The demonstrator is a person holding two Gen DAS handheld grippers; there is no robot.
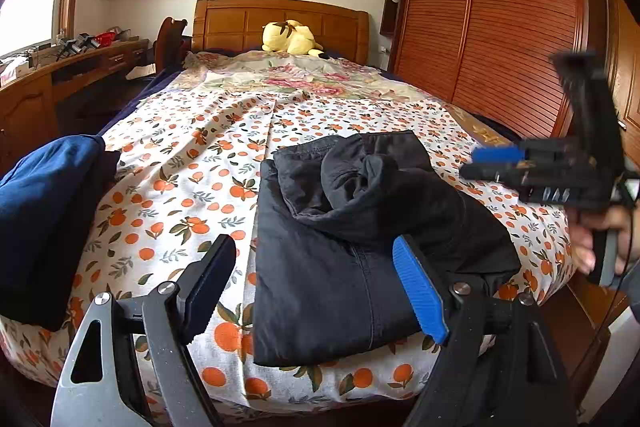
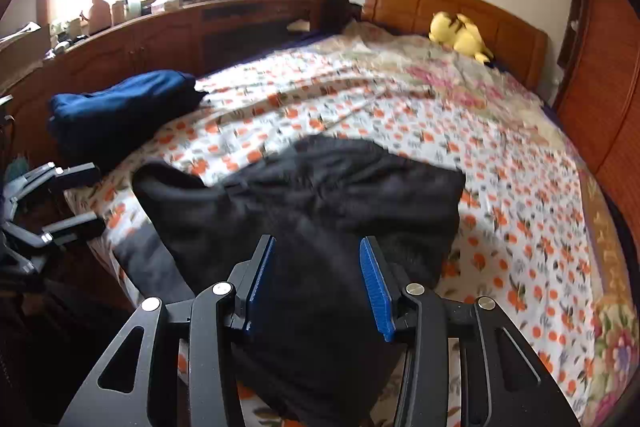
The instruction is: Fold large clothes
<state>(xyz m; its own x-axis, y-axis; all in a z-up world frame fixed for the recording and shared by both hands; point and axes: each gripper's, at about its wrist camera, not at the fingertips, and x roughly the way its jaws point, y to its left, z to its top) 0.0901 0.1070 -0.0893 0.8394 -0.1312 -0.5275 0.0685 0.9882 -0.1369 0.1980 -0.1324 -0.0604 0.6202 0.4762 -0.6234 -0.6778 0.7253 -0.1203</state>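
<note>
Both wrist cameras look from the foot of the bed (image 1: 192,131) toward its headboard (image 2: 452,11), close over the black garment (image 1: 340,267).

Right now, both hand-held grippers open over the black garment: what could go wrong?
1. The black garment lies near the bed's foot edge; a pull toward the person could slide it off.
2. Its bunched top layer sits loose, so a pinch may lift only that layer and undo the fold.
3. The left hand-held gripper and right hand-held gripper are close together over the garment and might collide.
</note>
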